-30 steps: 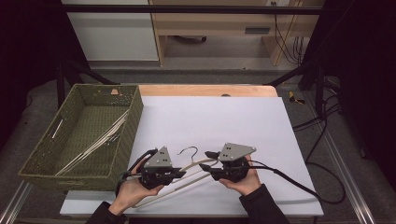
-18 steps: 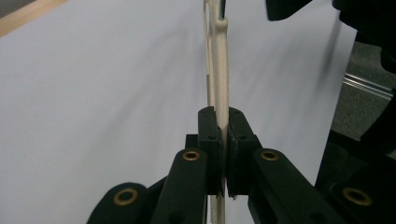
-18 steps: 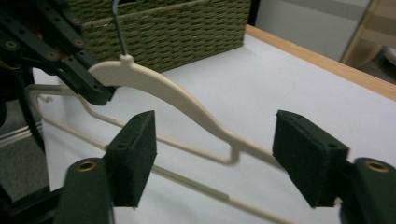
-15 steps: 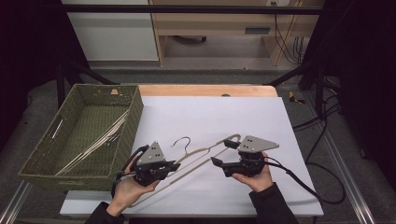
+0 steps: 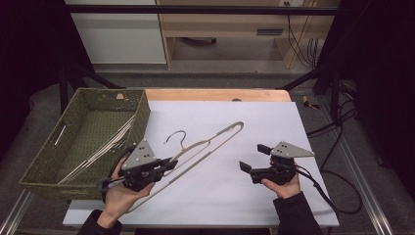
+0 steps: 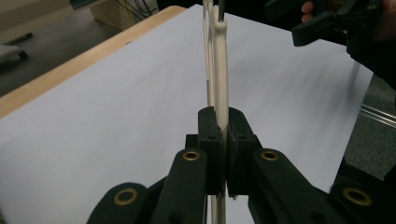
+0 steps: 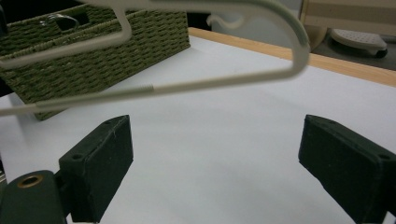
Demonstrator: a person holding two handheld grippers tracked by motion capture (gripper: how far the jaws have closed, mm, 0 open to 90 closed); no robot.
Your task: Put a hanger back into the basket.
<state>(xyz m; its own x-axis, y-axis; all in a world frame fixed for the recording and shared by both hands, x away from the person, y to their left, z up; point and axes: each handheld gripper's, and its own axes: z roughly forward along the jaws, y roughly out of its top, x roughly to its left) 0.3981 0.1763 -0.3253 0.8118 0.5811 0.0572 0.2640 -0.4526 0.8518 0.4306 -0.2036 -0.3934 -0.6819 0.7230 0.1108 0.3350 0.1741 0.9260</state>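
A cream clothes hanger with a dark metal hook is held above the white table sheet, slanting from lower left to upper right. My left gripper is shut on its lower arm, and in the left gripper view the two pads clamp the cream bar. Over at the right my right gripper stands open, apart from the hanger, its jaws wide with nothing between them. In the right gripper view the hanger hangs in front of and above my right gripper.
A green woven basket sits at the left edge of the table with several more hangers inside. The basket also appears beyond the hanger in the right gripper view. A wooden table edge runs along the back.
My right gripper has let go of the hanger and moved right, opening wide. The left gripper keeps its hold and the hanger has swung up and to the right.
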